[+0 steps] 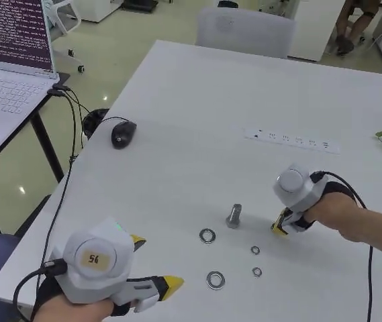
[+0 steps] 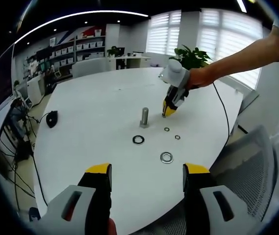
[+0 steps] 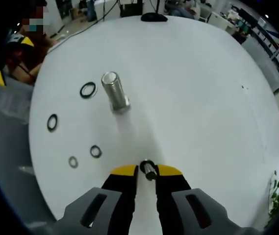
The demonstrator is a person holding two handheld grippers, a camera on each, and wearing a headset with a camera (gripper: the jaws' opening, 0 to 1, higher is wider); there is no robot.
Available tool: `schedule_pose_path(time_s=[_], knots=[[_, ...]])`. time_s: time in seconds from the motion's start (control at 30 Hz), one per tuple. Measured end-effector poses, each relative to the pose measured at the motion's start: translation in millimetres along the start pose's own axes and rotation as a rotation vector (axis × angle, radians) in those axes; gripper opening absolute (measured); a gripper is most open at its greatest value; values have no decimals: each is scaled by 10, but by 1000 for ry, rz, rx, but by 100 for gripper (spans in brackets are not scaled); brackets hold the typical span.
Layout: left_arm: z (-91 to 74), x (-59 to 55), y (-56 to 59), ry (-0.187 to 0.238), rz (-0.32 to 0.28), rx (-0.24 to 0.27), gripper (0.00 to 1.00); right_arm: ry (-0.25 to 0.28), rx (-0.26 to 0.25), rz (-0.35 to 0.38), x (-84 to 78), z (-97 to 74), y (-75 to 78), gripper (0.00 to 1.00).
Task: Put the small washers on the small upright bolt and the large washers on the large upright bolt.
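White worktop (image 1: 197,100) lay broad and bare beyond the parts, with open surface all the way to the power strip (image 1: 291,139) lying flat far across. Its left edge ran diagonally down the head view. The left gripper (image 1: 156,263) hung close to the near end of that edge, its fingers (image 2: 100,171) spread wide with nothing between them. In the left gripper view, bare surface separated those fingers from the nearest washer.

The right gripper (image 1: 284,225) pointed down at the worktop just right of the large bolt (image 1: 234,216), which stood upright on its head with a bare shank. In the right gripper view its fingers (image 3: 124,172) were drawn narrow around the small bolt (image 3: 149,170), gripped at the tips. Whether that bolt touched the surface could not be told.

A large washer (image 1: 207,235) lay flat just left of the large bolt's foot, so the bolt stood between it and the right gripper. A second large washer (image 1: 215,279) lay nearer the person, toward the near edge. Two small washers (image 1: 255,250) lay flat between them and the right gripper, one behind the other, close to its tips.

A mouse (image 1: 123,133) sat well apart near the left edge. A laptop (image 1: 9,67) stood on a separate stand past that edge, and a chair (image 1: 244,30) closed off the far side.
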State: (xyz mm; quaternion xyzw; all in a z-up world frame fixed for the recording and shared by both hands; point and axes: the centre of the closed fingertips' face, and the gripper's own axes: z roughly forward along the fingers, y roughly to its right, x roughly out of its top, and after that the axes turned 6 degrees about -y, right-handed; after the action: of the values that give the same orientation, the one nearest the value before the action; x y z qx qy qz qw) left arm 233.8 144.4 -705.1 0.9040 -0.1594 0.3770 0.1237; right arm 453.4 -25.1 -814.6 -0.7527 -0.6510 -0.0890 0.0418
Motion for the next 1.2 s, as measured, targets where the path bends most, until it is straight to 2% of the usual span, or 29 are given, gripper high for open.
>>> schedule_pose_path(time_s=[0.27, 0.47, 0.7, 0.9, 1.03, 1.2], knots=[[2, 30, -7, 9, 0, 4, 58, 15, -6, -5, -68, -96, -2, 18], [21, 57, 28, 19, 0, -1, 58, 64, -25, 52, -150, -229, -18, 21], [34, 77, 75, 24, 13, -16, 58, 80, -27, 81, -395, -274, -131, 21], [15, 99, 62, 31, 12, -17, 58, 98, -23, 101, -544, -311, -217, 24], [4, 130, 49, 37, 17, -15, 58, 138, -11, 149, -576, -305, -289, 26], [-2, 127, 50, 34, 22, -16, 58, 197, 18, 214, -536, -297, -416, 29]])
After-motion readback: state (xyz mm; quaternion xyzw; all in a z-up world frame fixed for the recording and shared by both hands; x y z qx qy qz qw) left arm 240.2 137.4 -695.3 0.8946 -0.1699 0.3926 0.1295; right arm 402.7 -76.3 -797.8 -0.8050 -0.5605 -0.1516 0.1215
